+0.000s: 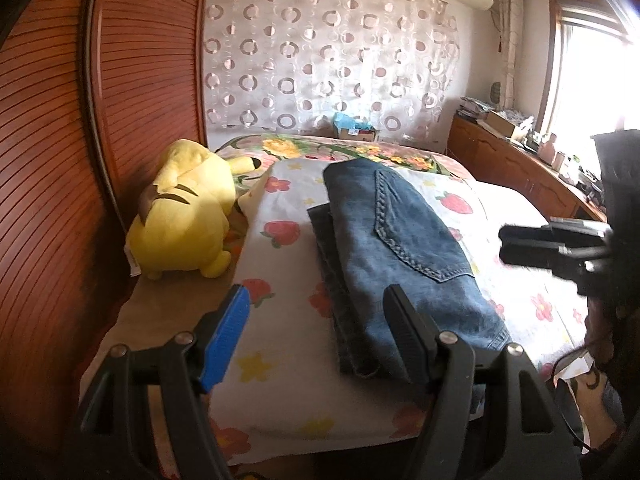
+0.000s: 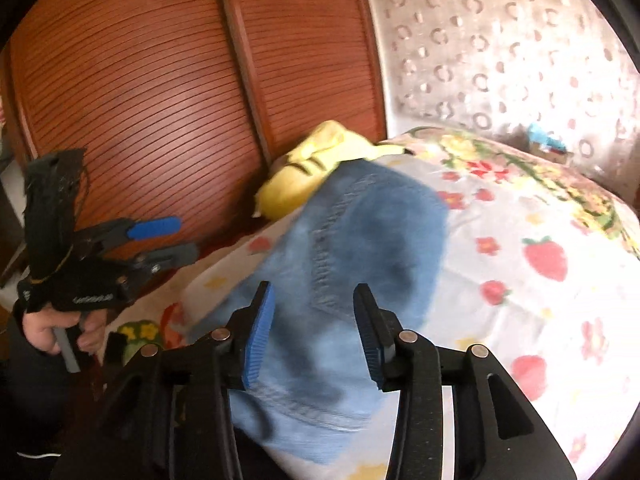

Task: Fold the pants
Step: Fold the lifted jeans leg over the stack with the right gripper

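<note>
Sunlit from a window (image 1: 584, 60) on the right, the bedroom held a bed (image 1: 516, 208) covered with a white sheet (image 1: 288, 376) printed with strawberries and flowers, and on that sheet lay the pants (image 1: 400, 248), blue jeans folded into a compact stack with a back pocket facing up. They rested near the bed's front edge, flat and free of both claws. The left claw (image 1: 316, 320) hung above the near end of the pants with its jaws wide apart, one blue pad (image 1: 226, 340) over bare sheet and the other finger over the denim, gripping nothing. The right claw (image 2: 314, 332) was likewise spread wide above the pants (image 2: 360, 240), empty; that view was blurred. In the left view the right claw (image 1: 520, 246) appeared at the right edge, off to the side of the jeans. In the right view the left claw (image 2: 172, 240) showed at the left, its handle in a hand (image 2: 56, 328). A yellow plush toy (image 1: 184, 216) sat just left of the sheet, against a brown slatted wardrobe (image 1: 140, 80). Behind the bed hung a curtain (image 1: 332, 52) with ring patterns.
</note>
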A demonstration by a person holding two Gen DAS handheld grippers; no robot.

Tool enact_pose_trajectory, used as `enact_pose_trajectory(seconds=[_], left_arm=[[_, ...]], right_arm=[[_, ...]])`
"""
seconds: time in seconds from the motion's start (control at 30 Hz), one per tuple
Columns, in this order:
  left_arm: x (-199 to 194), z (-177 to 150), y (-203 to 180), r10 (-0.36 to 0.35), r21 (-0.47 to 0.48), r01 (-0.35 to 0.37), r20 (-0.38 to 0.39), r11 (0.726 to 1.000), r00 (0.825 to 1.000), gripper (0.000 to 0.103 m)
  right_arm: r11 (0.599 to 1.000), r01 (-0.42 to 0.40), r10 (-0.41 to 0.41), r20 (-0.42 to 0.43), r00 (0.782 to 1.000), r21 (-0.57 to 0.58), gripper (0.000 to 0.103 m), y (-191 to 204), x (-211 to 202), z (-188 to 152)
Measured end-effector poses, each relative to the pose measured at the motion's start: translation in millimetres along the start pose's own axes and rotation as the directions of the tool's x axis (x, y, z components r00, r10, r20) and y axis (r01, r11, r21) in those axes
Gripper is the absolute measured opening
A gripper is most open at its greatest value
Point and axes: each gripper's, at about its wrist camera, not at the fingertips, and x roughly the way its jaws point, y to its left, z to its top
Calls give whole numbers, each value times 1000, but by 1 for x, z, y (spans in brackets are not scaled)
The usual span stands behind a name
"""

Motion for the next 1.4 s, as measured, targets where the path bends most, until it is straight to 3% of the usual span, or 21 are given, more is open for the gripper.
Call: enact_pose_trajectory(seconds=[0.13, 0.3, 0.63, 0.77, 0.9, 1.17, 1.4], left_arm=[[13, 3, -9, -24, 10, 24, -14, 1000, 1000, 69], [35, -1, -17, -49, 16, 50, -53, 999, 997, 69], [81, -16, -12, -67, -18, 65, -148, 998, 987, 69], [88, -19, -8, -85, -35, 81, -159, 996, 984, 69], [90, -20, -5, -97, -45, 90, -164, 995, 982, 69], [91, -18, -6, -93, -51, 85, -169, 995, 981, 69], [82, -25, -3, -123, -111, 106, -161, 988, 979, 69]], right_arm=[[999, 44, -44, 9, 999, 12, 62, -22, 0, 8], [998, 67, -67, -4, 998, 12, 64, -46, 17, 24], [998, 69, -67, -79, 995, 14, 65, -86, 91, 66], [998, 65, -62, -130, 990, 25, 66, -104, 117, 66], [998, 32, -21, -173, 985, 63, 74, -118, 138, 57], [992, -65, 90, -239, 967, 112, 74, -123, 159, 43], [984, -116, 145, -232, 962, 134, 59, -121, 159, 39]])
